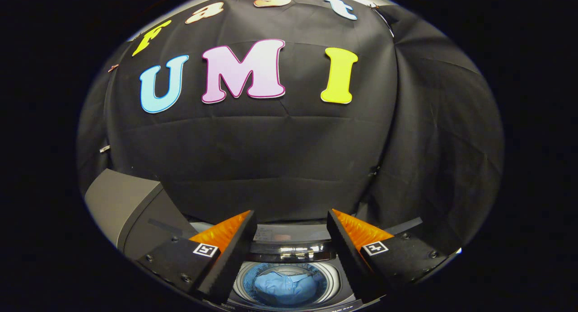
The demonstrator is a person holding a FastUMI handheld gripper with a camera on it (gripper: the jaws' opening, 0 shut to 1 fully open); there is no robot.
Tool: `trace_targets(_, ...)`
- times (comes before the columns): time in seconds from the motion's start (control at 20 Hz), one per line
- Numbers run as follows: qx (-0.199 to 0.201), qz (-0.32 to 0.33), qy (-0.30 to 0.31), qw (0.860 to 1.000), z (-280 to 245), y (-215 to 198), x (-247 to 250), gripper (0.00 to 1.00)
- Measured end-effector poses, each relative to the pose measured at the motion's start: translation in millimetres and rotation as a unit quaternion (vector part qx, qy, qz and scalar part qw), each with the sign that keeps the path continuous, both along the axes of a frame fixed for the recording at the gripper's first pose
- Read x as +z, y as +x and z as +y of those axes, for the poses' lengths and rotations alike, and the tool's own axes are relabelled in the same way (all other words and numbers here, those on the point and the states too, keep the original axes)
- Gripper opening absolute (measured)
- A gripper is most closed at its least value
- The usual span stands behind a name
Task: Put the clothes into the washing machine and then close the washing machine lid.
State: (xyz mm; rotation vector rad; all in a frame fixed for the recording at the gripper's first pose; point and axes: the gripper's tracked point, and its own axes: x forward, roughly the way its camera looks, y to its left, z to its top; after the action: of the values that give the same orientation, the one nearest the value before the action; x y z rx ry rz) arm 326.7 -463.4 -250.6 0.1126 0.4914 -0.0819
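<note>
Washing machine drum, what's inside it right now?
A blue garment lies in the drum, seen between the open gripper fingers. Whatever may lie beneath it is covered, and the fingers hide the drum's sides.

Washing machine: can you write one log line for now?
hand-held gripper: open, empty | blue clothes: inside drum | washing machine: lid up | next: close lid

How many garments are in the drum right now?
1: a blue garment lies in the washing machine drum, below the open gripper. Others may be hidden beneath it.
</note>
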Motion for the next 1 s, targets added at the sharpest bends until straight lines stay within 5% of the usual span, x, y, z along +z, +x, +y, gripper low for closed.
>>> trace_targets(0.65,-0.002,0.003,0.003,1.0,1,-4,-3,1.0)
trace_targets(0.75,-0.004,0.045,-0.018,0.999,-4,-17,-22,1.0)
trace_targets(0.85,-0.001,0.162,-0.067,0.984,-19,-66,-63,0.98)
trace_targets(1.0,0.013,0.189,-0.057,0.98,-18,-93,-95,0.99)
